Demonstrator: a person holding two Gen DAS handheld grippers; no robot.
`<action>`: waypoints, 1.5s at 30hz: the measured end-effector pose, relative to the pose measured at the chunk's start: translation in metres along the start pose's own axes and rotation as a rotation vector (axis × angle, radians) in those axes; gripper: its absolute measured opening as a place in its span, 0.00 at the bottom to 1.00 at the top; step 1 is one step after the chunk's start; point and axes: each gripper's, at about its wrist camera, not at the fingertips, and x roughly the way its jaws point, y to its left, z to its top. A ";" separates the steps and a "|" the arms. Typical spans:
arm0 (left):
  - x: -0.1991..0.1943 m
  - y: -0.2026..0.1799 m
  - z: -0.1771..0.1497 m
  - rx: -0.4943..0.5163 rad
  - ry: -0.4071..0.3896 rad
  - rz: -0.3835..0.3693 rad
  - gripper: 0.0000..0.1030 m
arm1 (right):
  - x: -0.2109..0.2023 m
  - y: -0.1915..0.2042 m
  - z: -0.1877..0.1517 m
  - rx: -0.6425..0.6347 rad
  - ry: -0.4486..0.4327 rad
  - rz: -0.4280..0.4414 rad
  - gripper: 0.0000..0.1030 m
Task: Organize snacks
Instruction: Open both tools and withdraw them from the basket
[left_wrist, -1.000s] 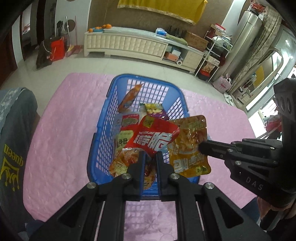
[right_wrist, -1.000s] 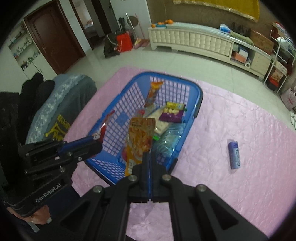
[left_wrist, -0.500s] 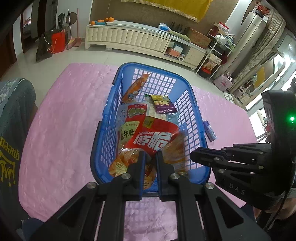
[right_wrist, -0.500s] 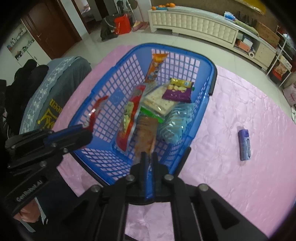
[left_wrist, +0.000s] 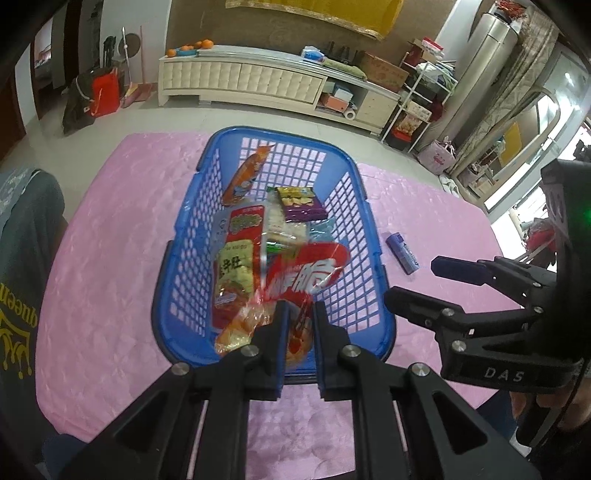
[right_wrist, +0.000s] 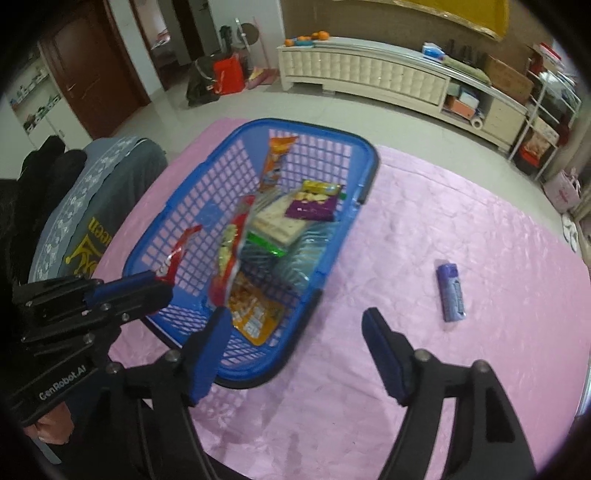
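Observation:
A blue plastic basket (left_wrist: 371, 236) (right_wrist: 369, 158) stands on the pink tablecloth (left_wrist: 103, 258) and holds several snack packs. My left gripper (left_wrist: 298, 319) (right_wrist: 162, 284) is shut on a corner of a red snack bag (left_wrist: 306, 275) (right_wrist: 179, 251), held over the basket's near end. My right gripper (right_wrist: 295, 332) (left_wrist: 415, 280) hangs over the basket's near right rim; its jaws are opening with nothing between them. A yellow-orange snack bag (right_wrist: 255, 314) lies in the basket just below it. A small purple pack (left_wrist: 402, 253) (right_wrist: 452, 291) lies on the cloth to the basket's right.
Inside the basket are a long orange pack (left_wrist: 245, 177), a purple pack (left_wrist: 299, 203) and a red-and-green pack (left_wrist: 240, 251). A grey garment (right_wrist: 103, 192) is draped at the table's left edge. A white cabinet (left_wrist: 240, 79) stands across the floor.
My right gripper has opened and let go of the yellow-orange bag, which dropped into the basket. My left gripper still holds the red bag in about the same place.

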 end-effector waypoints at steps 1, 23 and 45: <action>0.002 -0.002 0.001 0.005 0.002 -0.002 0.11 | -0.001 -0.002 -0.001 -0.001 -0.011 -0.006 0.75; 0.050 -0.021 0.013 0.079 0.069 0.015 0.14 | 0.016 -0.039 -0.012 0.064 0.012 0.064 0.75; 0.015 -0.036 0.006 0.152 0.000 0.071 0.55 | -0.018 -0.055 -0.029 0.131 -0.042 0.066 0.75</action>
